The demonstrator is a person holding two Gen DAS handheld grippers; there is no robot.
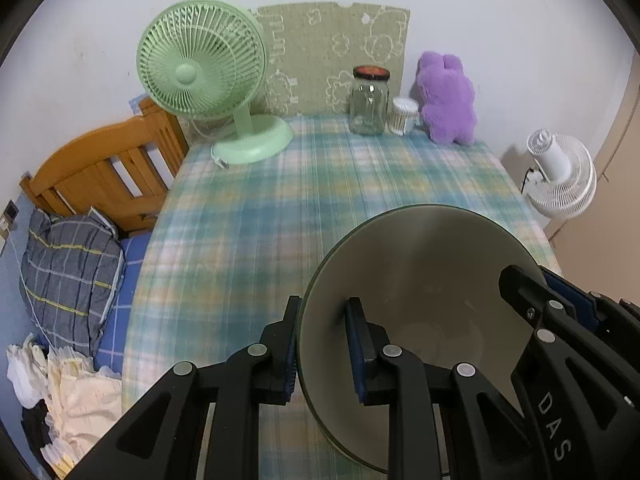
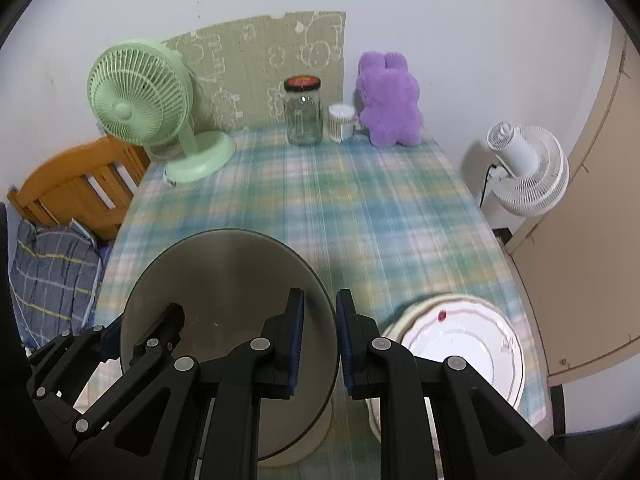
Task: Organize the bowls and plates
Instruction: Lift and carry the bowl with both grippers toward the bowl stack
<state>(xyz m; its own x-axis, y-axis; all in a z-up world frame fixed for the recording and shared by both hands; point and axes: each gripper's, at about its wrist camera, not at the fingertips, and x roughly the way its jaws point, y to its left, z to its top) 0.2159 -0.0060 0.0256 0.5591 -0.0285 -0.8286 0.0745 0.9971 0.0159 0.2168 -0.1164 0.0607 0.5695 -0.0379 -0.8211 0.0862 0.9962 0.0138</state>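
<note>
Both grippers are on the same bowl [image 1: 420, 304], one on each side of its rim. Left gripper [image 1: 326, 348] straddles the left rim: one finger outside the wall, one inside, pads look closed on the wall with no visible slack. Right gripper [image 2: 318, 344] does the same on the right rim: inner finger inside the bowl, outer finger outside, gap only about as wide as the wall, so I read it as clamped too, though true pad contact on the outer side is hard to confirm. In each wrist view the other gripper shows across the bowl on the far rim. The bowl sits low over the near edge of the table [image 2: 360, 208], mouth up and tipped a bit toward the cameras; can't tell if its base is touching the cloth or just clear of it. Key relation: the plates [image 2: 464, 344], a white one on a cream one, lie just right of the bowl, directly beyond the right gripper's outer finger, close but not touching the bowl as far as I can see. So the right hand is the near one to the stack. If the bowl goes onto the plates, it has to travel right and lift over that rim; risk is the right outer finger clipping the plate edge.
</note>
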